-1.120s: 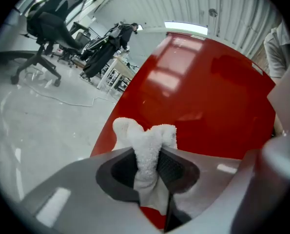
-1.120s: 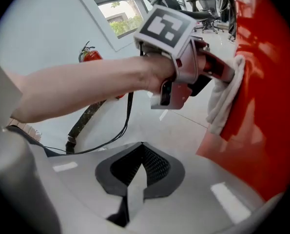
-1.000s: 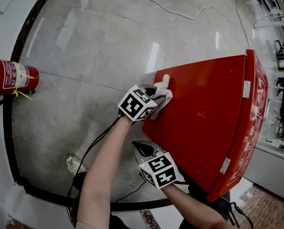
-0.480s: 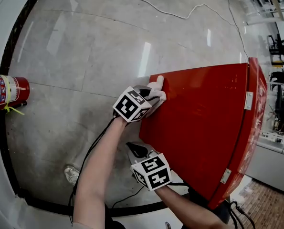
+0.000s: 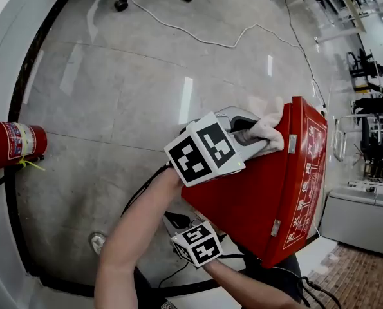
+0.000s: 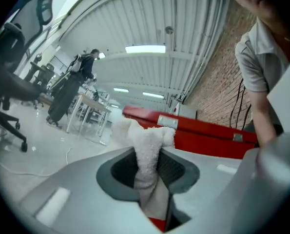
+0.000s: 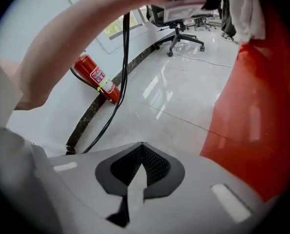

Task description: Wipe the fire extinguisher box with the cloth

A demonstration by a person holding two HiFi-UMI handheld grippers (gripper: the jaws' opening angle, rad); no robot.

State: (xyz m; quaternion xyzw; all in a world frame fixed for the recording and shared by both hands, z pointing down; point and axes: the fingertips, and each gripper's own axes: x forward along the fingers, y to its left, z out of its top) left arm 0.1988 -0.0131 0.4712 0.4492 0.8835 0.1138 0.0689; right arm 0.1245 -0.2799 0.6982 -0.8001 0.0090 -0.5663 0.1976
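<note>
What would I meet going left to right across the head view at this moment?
fire extinguisher → left gripper → cloth held in it → printed front face of the fire extinguisher box → white cabinet

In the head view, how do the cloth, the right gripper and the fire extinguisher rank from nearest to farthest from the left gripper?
1. cloth, clamped in the left gripper at the fire extinguisher box upper edge.
2. right gripper, lower, beside the box.
3. fire extinguisher, at the view's far left.
</note>
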